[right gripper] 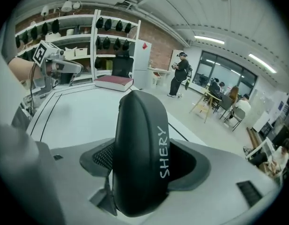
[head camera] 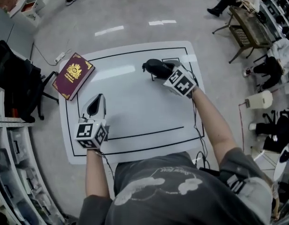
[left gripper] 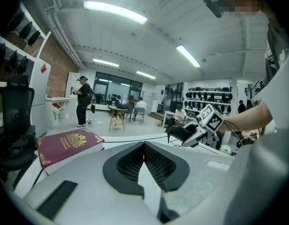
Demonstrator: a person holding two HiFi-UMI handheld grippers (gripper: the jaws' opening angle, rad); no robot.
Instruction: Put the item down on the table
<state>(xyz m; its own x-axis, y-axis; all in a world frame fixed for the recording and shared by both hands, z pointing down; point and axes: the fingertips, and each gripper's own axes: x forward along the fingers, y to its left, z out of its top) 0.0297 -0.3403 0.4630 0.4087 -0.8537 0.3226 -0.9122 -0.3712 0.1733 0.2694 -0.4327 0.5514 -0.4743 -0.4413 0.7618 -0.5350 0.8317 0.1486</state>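
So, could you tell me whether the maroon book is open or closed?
Closed: the maroon book lies flat at the table's corner, its gold-crested front cover facing up and shut over the pages.

Right gripper [head camera: 166,71] grips black case [head camera: 154,67]; maroon book [head camera: 73,75] at table [head camera: 135,108] corner.

A grey floor [head camera: 135,18], a brick wall [left gripper: 53,64], dark windows [left gripper: 118,86], wall shelves [right gripper: 111,34], and ceiling strip lights [left gripper: 115,11].
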